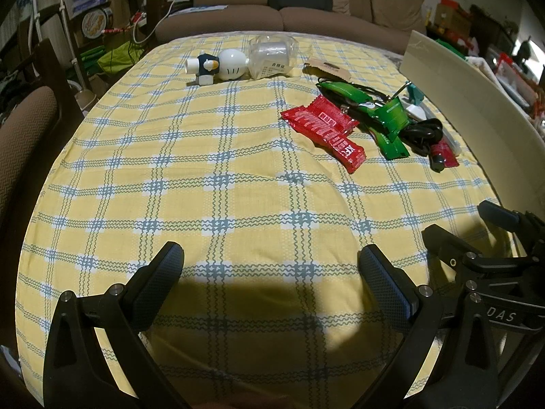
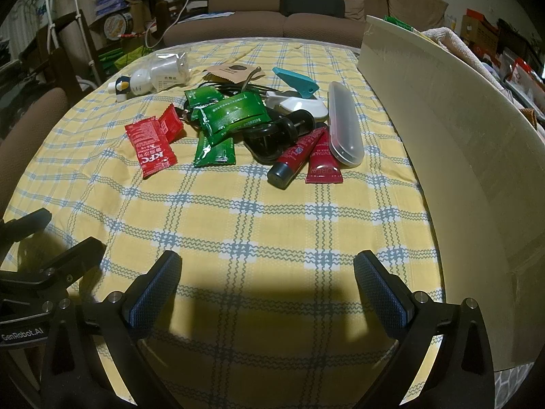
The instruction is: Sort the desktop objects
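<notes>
A pile of small items lies on the yellow checked tablecloth (image 2: 238,225). It holds red KFC sachets (image 2: 151,146) (image 1: 323,126), green sachets (image 2: 231,116) (image 1: 385,116), two red tubes (image 2: 299,153), a clear oblong case (image 2: 344,126), a black cable with plug (image 2: 272,133), a white charger (image 2: 299,104) and a teal clip (image 2: 296,80). Further back lie a brown paper packet (image 2: 235,70), a penguin toy (image 1: 218,64) and a clear bag (image 1: 272,54). My left gripper (image 1: 271,259) and right gripper (image 2: 268,264) hover side by side over bare cloth near the front, both open and holding nothing.
A tall cream board (image 2: 442,136) stands along the table's right side, close to the pile. A brown sofa (image 2: 272,24) runs behind the table, and a brown chair (image 1: 24,129) stands at the left edge. Cluttered boxes and cables fill the room's back corners.
</notes>
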The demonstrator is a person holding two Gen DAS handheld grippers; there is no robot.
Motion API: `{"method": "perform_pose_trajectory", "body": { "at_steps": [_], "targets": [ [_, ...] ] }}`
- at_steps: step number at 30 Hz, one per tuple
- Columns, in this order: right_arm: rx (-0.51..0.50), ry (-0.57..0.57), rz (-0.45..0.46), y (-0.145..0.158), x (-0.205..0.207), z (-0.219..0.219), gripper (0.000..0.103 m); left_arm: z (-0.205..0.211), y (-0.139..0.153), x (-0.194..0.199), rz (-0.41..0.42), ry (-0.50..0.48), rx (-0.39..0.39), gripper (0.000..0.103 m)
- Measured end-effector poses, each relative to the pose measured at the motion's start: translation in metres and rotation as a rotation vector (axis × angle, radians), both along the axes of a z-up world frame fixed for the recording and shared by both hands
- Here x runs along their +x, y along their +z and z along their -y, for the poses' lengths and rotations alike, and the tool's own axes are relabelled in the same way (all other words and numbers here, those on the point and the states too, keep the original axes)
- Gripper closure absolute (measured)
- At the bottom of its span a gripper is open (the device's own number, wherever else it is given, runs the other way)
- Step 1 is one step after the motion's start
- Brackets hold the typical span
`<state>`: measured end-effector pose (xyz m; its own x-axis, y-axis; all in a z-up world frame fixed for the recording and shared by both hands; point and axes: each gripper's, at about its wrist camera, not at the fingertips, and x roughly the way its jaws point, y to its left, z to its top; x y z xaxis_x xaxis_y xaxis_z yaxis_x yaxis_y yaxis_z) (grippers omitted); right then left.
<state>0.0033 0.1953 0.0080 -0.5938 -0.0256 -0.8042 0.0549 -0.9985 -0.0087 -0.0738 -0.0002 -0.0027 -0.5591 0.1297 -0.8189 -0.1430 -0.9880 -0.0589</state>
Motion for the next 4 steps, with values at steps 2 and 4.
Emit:
{"method": "perform_pose_trajectory", "body": {
  "at_steps": [2, 4],
  "targets": [
    [0.0, 0.001, 0.0, 0.0, -0.0002, 0.0002, 0.0, 0.0, 0.0, 0.0, 0.0, 0.0, 0.001, 0.0],
    [0.0, 0.001, 0.0, 0.0001, -0.0002, 0.0001, 0.0, -0.0001, 0.0, 0.0002, 0.0, 0.0, 0.001, 0.0]
  ]
}}
